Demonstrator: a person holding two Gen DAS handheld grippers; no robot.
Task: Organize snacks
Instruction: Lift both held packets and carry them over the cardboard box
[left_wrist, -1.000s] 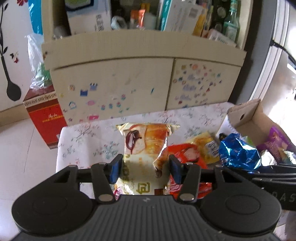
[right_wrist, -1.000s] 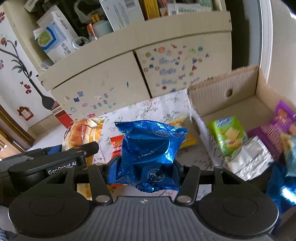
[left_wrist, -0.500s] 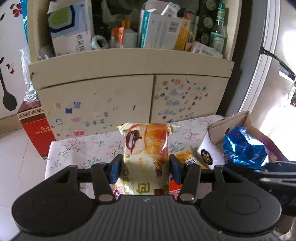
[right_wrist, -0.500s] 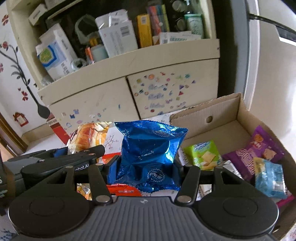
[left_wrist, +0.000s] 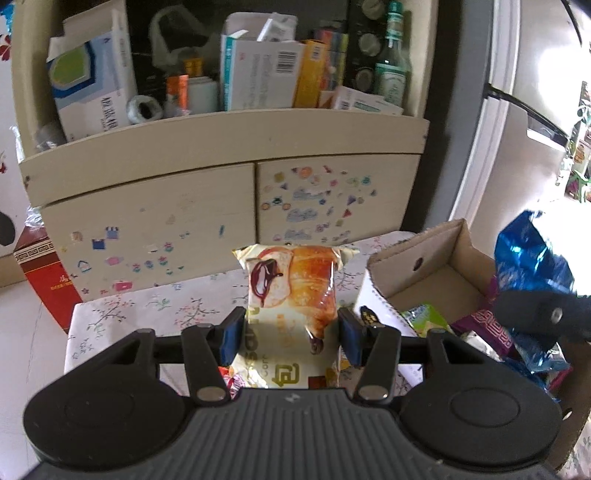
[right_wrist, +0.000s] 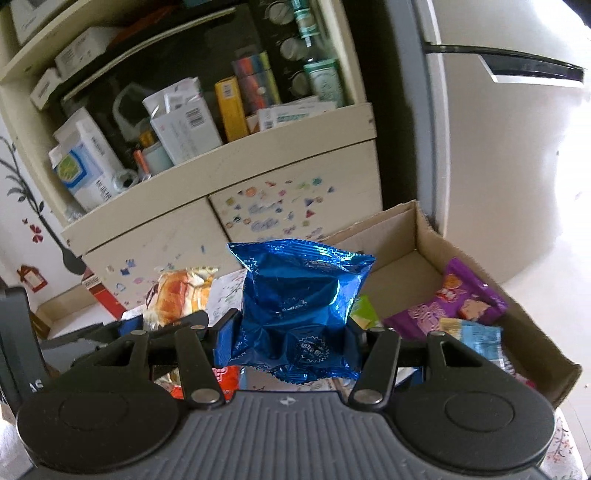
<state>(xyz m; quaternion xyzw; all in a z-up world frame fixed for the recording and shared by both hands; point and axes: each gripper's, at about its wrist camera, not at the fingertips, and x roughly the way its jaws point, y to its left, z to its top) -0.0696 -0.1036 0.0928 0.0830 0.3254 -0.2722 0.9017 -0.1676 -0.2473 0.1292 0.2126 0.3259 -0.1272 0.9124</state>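
Note:
My left gripper (left_wrist: 291, 338) is shut on a cream bread packet (left_wrist: 295, 295) with a croissant picture, held above the floral table (left_wrist: 147, 314). My right gripper (right_wrist: 291, 341) is shut on a shiny blue foil snack bag (right_wrist: 299, 295), held up at the left edge of the open cardboard box (right_wrist: 424, 229). The blue bag also shows at the right of the left wrist view (left_wrist: 528, 258), over the box (left_wrist: 439, 240). The bread packet shows at the left in the right wrist view (right_wrist: 177, 295). The box holds a purple packet (right_wrist: 454, 302), a light blue packet (right_wrist: 476, 336) and a green packet (left_wrist: 424, 317).
A cream cabinet (left_wrist: 221, 206) with sticker-covered doors stands behind the table, its shelf crowded with boxes and bottles. A red carton (left_wrist: 48, 280) stands on the floor at left. An orange-red packet (right_wrist: 221, 376) lies on the table below my grippers. A white fridge (right_wrist: 498, 147) stands at right.
Both grippers have risen and moved right with their packets. The blue bag has moved from over the table to the box's edge. Both views now look higher at the cabinet.

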